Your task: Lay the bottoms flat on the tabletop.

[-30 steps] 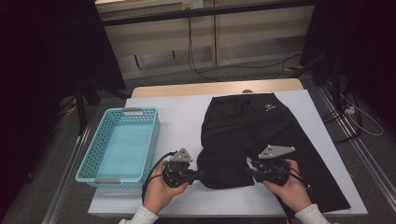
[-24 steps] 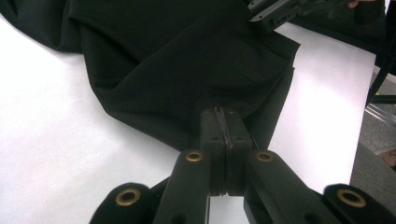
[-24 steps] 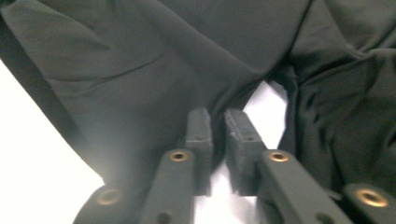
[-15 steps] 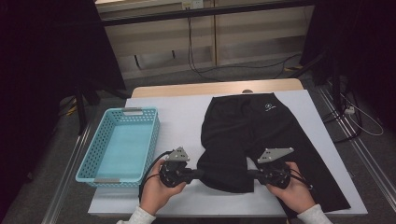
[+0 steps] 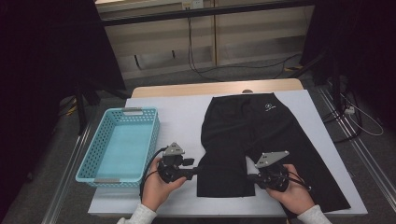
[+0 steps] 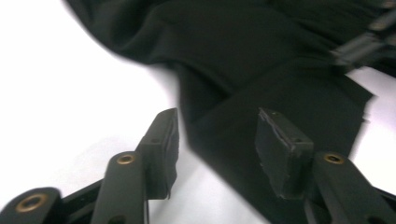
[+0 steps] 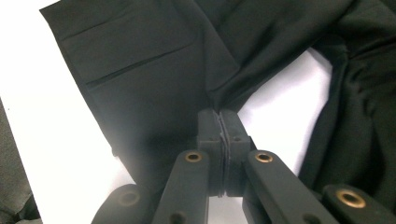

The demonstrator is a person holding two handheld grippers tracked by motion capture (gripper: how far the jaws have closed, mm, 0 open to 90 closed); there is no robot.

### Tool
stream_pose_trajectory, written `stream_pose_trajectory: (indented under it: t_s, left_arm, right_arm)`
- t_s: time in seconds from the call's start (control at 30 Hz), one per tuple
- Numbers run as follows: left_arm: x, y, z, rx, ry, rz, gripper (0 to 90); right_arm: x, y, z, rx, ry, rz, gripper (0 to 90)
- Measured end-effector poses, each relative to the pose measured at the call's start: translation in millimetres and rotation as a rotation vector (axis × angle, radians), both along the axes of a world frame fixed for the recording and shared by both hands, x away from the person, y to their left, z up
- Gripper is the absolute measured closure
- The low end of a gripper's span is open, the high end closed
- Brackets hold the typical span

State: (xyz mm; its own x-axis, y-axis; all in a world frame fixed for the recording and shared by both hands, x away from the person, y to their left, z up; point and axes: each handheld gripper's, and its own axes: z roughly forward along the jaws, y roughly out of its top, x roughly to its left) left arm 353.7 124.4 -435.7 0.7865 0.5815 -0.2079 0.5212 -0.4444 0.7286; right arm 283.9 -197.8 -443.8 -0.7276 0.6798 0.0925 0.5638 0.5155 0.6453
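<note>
Black shorts [image 5: 254,135] lie flat, centre-right of the high view on the white desk [image 5: 180,116]. Left claw [image 5: 195,171] at the folded leg's lower-left edge, jaws just opened and spread, hem between them but unpinched. Right claw [image 5: 250,177] pressed together on the fabric's lower-right edge. Blue basket [image 5: 120,144] sits left, well apart. The right gripper view shows a pocket seam [image 7: 128,60].

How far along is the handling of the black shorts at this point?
Done: the black shorts lie spread on the white table, waistband at the far side. In hand: the right gripper is pinched shut on the hem of the left leg, while the left gripper has just been opening, its pads off the cloth at that leg's other edge. Left: no fold looks finished, and the blue basket holds nothing.
</note>
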Motion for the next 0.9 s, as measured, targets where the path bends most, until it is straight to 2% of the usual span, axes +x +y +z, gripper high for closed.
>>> stream_pose_trajectory:
  t_s: [0.1, 0.23, 0.37, 0.47, 0.53, 0.6, 0.63, 0.67, 0.83, 0.9]
  left_arm:
    - [8.4, -4.5, -5.8, 0.029, 0.001, 0.025, 49.1]
    - [20.1, -9.3, -14.6, 0.05, -0.026, 0.056, 48.5]
    - [26.9, -11.8, -21.2, 0.044, -0.034, 0.044, 48.9]
    - [27.1, -13.5, -21.0, 0.059, -0.05, 0.029, 50.5]
    - [26.1, -14.9, -22.0, 0.035, -0.031, 0.031, 54.2]
    - [25.4, -16.1, -22.0, 0.025, -0.014, 0.023, 60.4]
    - [24.8, -16.5, -21.1, 0.035, -0.006, 0.013, 63.0]
    - [24.4, -16.8, -21.1, 0.033, 0.003, 0.013, 70.1]
    - [24.1, -16.8, -21.6, 0.009, 0.068, 0.01, 87.8]
    - [22.9, -18.1, -20.8, 0.017, 0.065, 0.02, 89.0]
  right_arm:
    - [-0.3, 2.4, -1.1, -0.006, -0.005, 0.003, 89.3]
    - [-0.5, 2.4, -1.2, -0.003, -0.009, 0.001, 87.3]
    - [1.1, -1.1, 0.4, 0.009, -0.064, -0.052, 71.9]
    - [3.0, -4.8, 3.2, 0.035, -0.101, -0.096, 58.5]
    - [4.4, -7.2, 4.2, 0.049, -0.134, -0.131, 53.7]
    - [6.0, -7.9, 4.5, 0.061, -0.148, -0.162, 47.4]
    - [6.6, -8.0, 4.6, 0.063, -0.153, -0.172, 47.2]
    - [7.5, -7.7, 4.7, 0.062, -0.16, -0.179, 47.2]
    - [10.5, -6.1, 4.8, 0.058, -0.177, -0.205, 47.3]
    - [12.0, -5.7, 4.5, 0.066, -0.171, -0.212, 48.0]
